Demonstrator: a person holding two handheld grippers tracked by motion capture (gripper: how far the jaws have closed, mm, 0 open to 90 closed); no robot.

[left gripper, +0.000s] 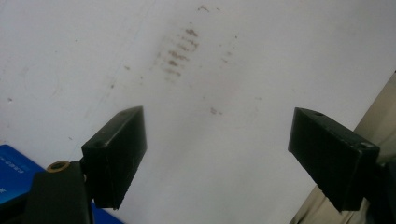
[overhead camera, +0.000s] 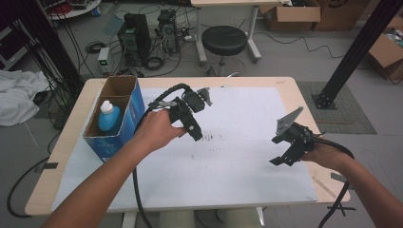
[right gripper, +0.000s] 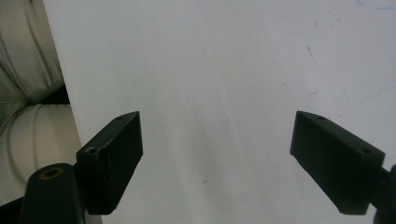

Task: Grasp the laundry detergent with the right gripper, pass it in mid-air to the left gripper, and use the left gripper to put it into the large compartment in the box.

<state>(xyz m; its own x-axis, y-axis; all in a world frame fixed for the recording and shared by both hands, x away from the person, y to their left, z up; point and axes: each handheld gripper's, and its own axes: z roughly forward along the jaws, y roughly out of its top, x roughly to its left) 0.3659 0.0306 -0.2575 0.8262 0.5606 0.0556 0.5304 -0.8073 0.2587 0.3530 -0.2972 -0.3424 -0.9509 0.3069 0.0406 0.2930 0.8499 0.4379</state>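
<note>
My left gripper (overhead camera: pixel 195 130) hangs over the middle of the white mat (overhead camera: pixel 237 123), held in a hand, its jaws pointing down at a patch of brown smudges (overhead camera: pixel 209 137). In the left gripper view the gripper (left gripper: pixel 217 121) is open with nothing between its jaws, and the smudges (left gripper: pixel 180 51) lie ahead on the mat. My right gripper (overhead camera: pixel 278 151) hovers near the mat's right edge. In the right gripper view it (right gripper: pixel 217 123) is open over bare mat (right gripper: pixel 224 70), holding nothing.
A blue cardboard box (overhead camera: pixel 130 118) stands at the table's left, and a blue bottle with a white cap (overhead camera: pixel 108 116) stands upright inside it. A corner of the box (left gripper: pixel 11 172) lies beside my left jaw. Beyond the table are a black stool (overhead camera: pixel 223 40) and computer towers (overhead camera: pixel 135 35).
</note>
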